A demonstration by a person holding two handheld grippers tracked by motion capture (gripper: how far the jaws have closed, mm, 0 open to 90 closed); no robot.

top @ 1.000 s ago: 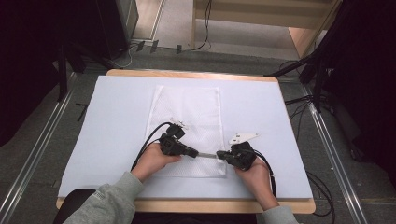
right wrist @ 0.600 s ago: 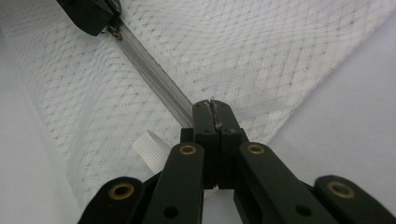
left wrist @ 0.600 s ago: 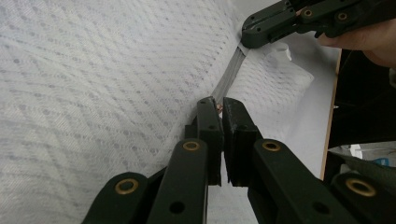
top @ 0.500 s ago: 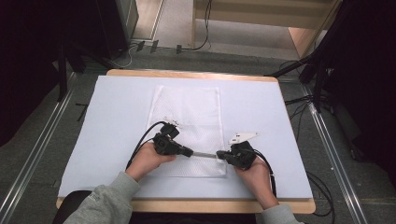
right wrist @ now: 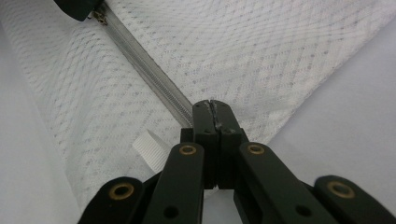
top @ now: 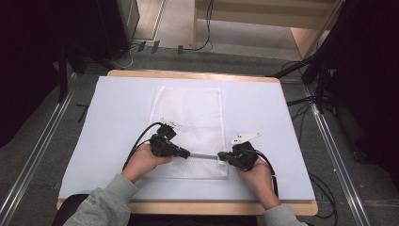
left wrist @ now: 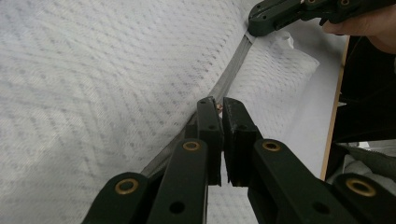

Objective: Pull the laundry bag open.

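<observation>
Two grippers work one zipper (top: 203,156) that runs along the near end of a white mesh bag (top: 190,113). At the zipper's left end, the left gripper (left wrist: 217,108) has its jaws pinched on the slider pull. At its right end, the right gripper (right wrist: 211,112) is clamped on the bag's edge. The small pull could slip from the pads, or mesh could catch in the teeth if the tape slackens.

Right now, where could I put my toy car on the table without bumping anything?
Bare mat lies left of the mesh bag, and right of it too. The near middle is crowded: the left claw and right claw pinch the bag's zipper there.
</observation>
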